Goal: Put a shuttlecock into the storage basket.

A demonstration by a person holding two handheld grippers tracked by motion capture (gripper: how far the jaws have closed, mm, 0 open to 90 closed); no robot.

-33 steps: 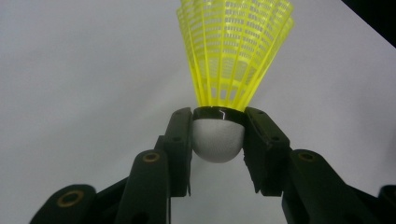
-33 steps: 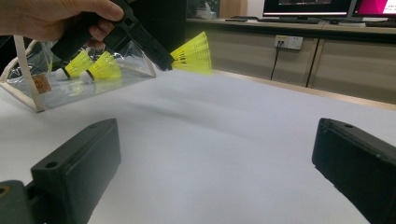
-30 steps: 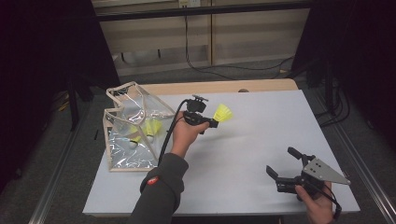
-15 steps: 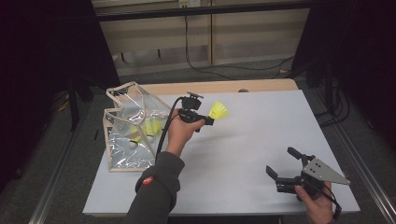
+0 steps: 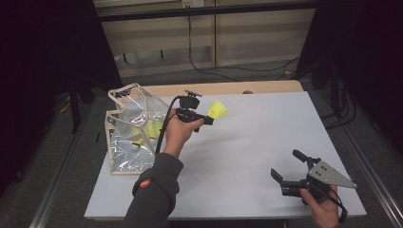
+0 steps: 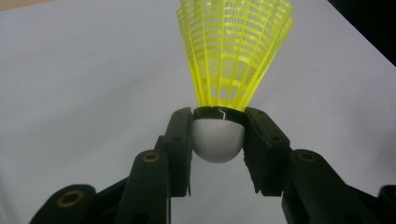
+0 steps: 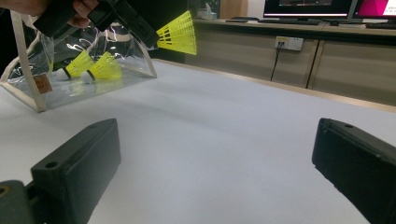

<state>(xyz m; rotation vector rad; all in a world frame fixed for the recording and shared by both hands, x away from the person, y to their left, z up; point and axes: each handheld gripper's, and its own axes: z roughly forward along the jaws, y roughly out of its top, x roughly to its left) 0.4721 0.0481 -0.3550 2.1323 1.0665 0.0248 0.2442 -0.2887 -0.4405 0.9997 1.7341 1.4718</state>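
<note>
A yellow shuttlecock (image 5: 218,110) (image 6: 233,60) (image 7: 178,33) with a white cork base is held above the table, skirt pointing right. My left gripper (image 5: 207,119) (image 6: 218,135) is shut on its cork, just right of a clear plastic bag (image 5: 135,124) (image 7: 88,65). Inside the bag lie more yellow shuttlecocks (image 5: 153,128) (image 7: 95,66). My right gripper (image 5: 288,167) (image 7: 215,168) is open near the table's front right, low over the surface, with nothing between its fingers.
The white table (image 5: 266,137) has a wooden strip along its far edge. The bag with cream trim lies at the left side. Beyond the table are a low cabinet wall and cables (image 5: 199,42); monitors (image 7: 308,7) show in the right gripper view.
My left gripper has risen a little and drifted slightly left toward the bag with the shuttlecock still held. My right gripper has stayed where it was.
</note>
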